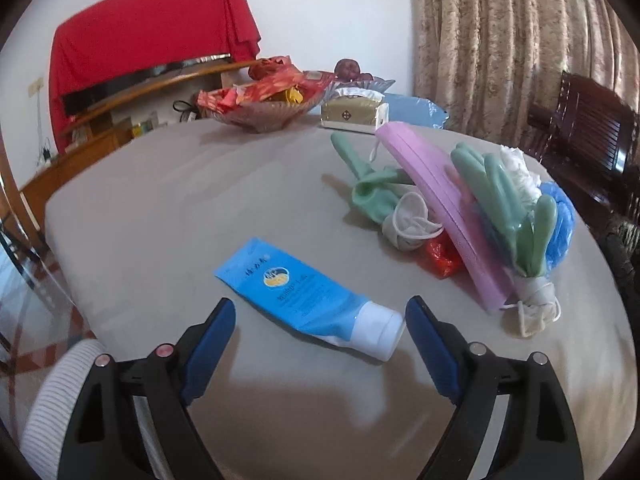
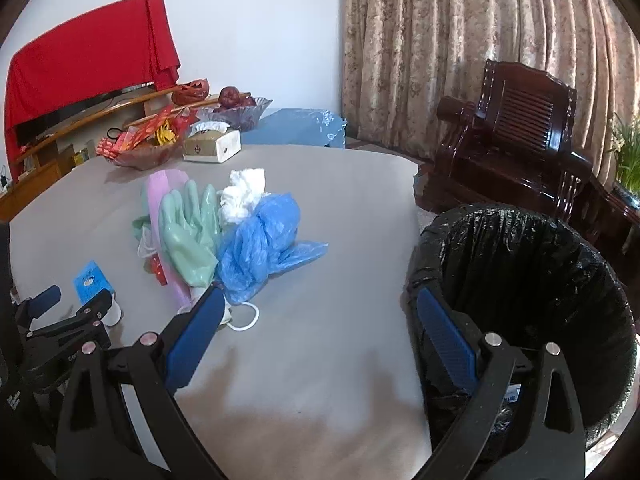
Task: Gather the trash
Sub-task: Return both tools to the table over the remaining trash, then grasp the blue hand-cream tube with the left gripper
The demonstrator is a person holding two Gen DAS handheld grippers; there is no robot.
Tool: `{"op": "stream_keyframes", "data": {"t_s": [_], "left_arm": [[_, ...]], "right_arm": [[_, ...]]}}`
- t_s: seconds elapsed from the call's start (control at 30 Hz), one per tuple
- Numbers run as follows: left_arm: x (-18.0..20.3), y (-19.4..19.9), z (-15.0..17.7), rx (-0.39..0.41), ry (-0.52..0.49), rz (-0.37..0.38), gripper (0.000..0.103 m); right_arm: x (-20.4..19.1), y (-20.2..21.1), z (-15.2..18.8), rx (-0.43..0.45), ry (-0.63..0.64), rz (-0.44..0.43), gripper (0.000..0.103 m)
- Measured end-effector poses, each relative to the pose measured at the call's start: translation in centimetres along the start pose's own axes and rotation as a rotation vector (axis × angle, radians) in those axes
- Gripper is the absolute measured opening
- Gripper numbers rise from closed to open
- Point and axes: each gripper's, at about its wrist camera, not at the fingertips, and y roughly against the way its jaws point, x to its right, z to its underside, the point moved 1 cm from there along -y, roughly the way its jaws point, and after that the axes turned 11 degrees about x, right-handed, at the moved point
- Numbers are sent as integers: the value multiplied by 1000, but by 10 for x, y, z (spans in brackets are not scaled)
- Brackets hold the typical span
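- Left gripper (image 1: 320,312) hangs just above the near part of the grey table (image 1: 168,200) — jaws spread wide, holding nothing; the blue tube (image 1: 304,292) lies flat between the fingers, its white cap toward the right finger, touching neither.
- Bare cloth runs left of the tube out to the table's rounded edge.
- Mid-table heap: green rubber gloves (image 2: 188,236), pink strip (image 1: 436,216), red wrapper (image 1: 440,258), white tissue (image 2: 244,192), blue plastic bag (image 2: 264,248).
- Right gripper (image 2: 320,308) — wide open, empty, over clear cloth right of the heap.
- Black-lined trash bin (image 2: 532,264) stands off the table's right edge, just behind the right finger.
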Motion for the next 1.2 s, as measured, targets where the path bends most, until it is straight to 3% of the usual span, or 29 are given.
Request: {"op": "stream_keyframes", "data": {"t_s": [0.23, 0.47, 0.63, 0.9, 1.0, 1.2], "left_arm": [[-8, -20, 4, -88, 70, 33, 85], [-16, -39, -6, -106, 112, 28, 84], [-14, -44, -8, -109, 93, 74, 53], [-12, -50, -13, -113, 70, 100, 51], [-9, -55, -17, -122, 69, 111, 39], [-5, -51, -17, -124, 65, 131, 34]], "right_arm": [[2, -3, 4, -14, 6, 5, 94], [4, -8, 5, -30, 7, 14, 94], [5, -10, 5, -30, 7, 13, 94], [4, -13, 5, -35, 13, 6, 94], [3, -13, 4, -34, 13, 6, 94], [0, -14, 1, -25, 15, -2, 94]]}}
